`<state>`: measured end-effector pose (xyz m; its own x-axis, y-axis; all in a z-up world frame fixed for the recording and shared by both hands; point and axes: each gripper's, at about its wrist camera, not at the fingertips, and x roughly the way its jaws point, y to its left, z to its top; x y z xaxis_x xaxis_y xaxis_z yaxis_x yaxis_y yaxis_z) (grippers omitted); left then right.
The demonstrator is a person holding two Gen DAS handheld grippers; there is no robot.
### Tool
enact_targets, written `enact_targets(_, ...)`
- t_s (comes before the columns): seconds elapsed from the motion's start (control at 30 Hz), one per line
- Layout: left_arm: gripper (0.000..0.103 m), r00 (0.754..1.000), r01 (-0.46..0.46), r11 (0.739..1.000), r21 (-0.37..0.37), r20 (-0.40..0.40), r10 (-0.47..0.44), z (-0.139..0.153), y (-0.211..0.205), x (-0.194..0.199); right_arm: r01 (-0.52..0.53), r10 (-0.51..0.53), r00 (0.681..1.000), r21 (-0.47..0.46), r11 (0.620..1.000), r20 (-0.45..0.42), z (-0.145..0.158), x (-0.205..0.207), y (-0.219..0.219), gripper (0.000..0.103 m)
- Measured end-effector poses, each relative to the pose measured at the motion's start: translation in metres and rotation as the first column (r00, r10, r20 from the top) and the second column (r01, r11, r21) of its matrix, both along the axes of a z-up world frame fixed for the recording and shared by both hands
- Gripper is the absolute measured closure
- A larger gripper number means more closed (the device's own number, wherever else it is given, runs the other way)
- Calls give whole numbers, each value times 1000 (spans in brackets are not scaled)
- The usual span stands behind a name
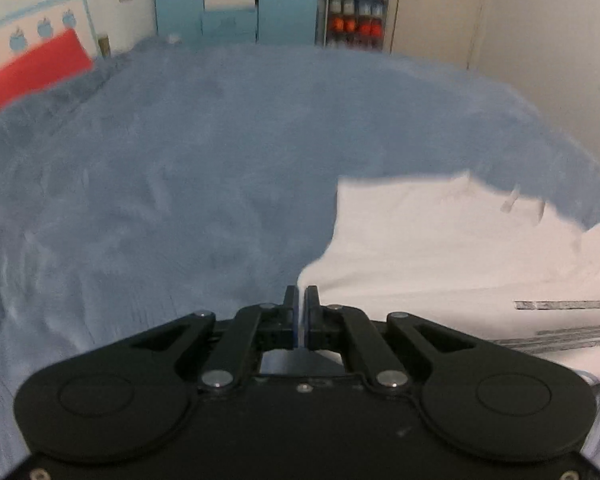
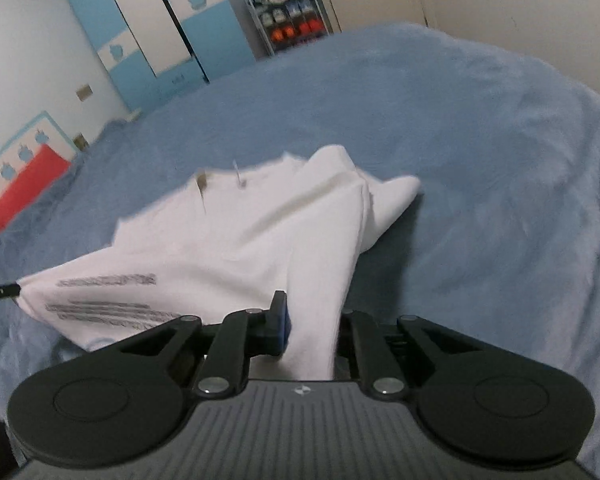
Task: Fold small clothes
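A small white shirt [image 1: 452, 248] with grey printed lines lies partly lifted over the blue bed cover [image 1: 180, 160]. My left gripper [image 1: 301, 300] is shut, its black fingers pinching the shirt's near corner. In the right wrist view the same white shirt [image 2: 236, 240] stretches taut between both grippers, and the left gripper's tip [image 2: 0, 292] shows at the far left, holding one corner. My right gripper [image 2: 312, 308] is shut on a bunched fold of the shirt. The fold hides its right finger; the left finger [image 2: 278, 312] presses against the cloth.
The blue bed cover [image 2: 480, 140] spreads wide around the shirt. A red cushion [image 1: 32, 72] leans at the headboard on the left. Blue and white wardrobes [image 1: 228, 4] and a shelf of boxes [image 1: 356, 16] stand beyond the bed, with a pale wall [image 1: 548, 40] at right.
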<state>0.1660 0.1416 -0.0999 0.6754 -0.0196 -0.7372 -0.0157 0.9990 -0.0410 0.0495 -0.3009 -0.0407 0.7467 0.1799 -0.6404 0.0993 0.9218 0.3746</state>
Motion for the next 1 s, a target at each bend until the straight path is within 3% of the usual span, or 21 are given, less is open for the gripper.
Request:
enact_targets(0.07, 101, 999, 29, 1000, 5, -34, -29, -31, 0, 9, 13, -13, 999, -6, 1000, -51, -27, -4, 2, 89)
enact_targets(0.1, 95, 998, 29, 1000, 0, -61, -29, -45, 2, 16, 14, -15, 996, -12, 1000, -87, -43, -3, 3, 88)
enact_targets(0.17, 71, 989, 25, 1000, 6, -149, -24, -70, 6, 34, 20, -21, 994, -10, 1000, -107, -64, -5, 3, 79)
enact_targets(0.23, 68, 987, 7, 999, 38, -162, -1, -75, 7, 43, 20, -18, 996, 25, 999, -93, -62, -9, -1, 70)
enact_targets(0.33, 59, 996, -7, 1000, -29, -94, 4, -60, 15, 53, 49, -48, 998, 28, 998, -46, -40, -6, -10, 57)
enact_targets(0.43, 55, 998, -4, 993, -115, -65, -4, -50, 14, 72, 67, -65, 997, -58, 996, 44, -17, 7, -7, 39)
enact_targets(0.5, 53, 999, 1, 991, -134, -43, -7, -46, 4, 90, 75, -63, 993, -123, 990, 100, -6, 27, -3, 37)
enact_targets(0.73, 54, 991, 71, 995, -72, -105, -79, -92, -33, 169, 70, -48, 993, -212, 975, 105, -24, 104, 8, 26)
enact_targets(0.8, 61, 993, 89, 995, -55, -66, -93, -102, -38, 174, 61, -47, 997, -224, 973, 65, -38, 124, 12, 25)
enact_targets(0.83, 75, 996, 81, 996, -43, -42, -83, -104, -40, 173, 66, -56, 997, -239, 969, 47, -46, 130, 12, 45)
enact_targets(0.87, 92, 998, 65, 997, -44, -22, -66, -105, -42, 171, 80, -74, 997, -265, 961, 33, -55, 137, 14, 93)
enact_targets(0.9, 101, 999, 53, 997, -47, -7, -54, -102, -43, 168, 74, -67, 997, -251, 965, 37, -58, 138, 12, 93)
enact_targets(1.0, 101, 994, 33, 999, 13, 101, -34, -93, -52, 149, 141, -108, 983, -235, 962, 149, -51, 118, 11, 94)
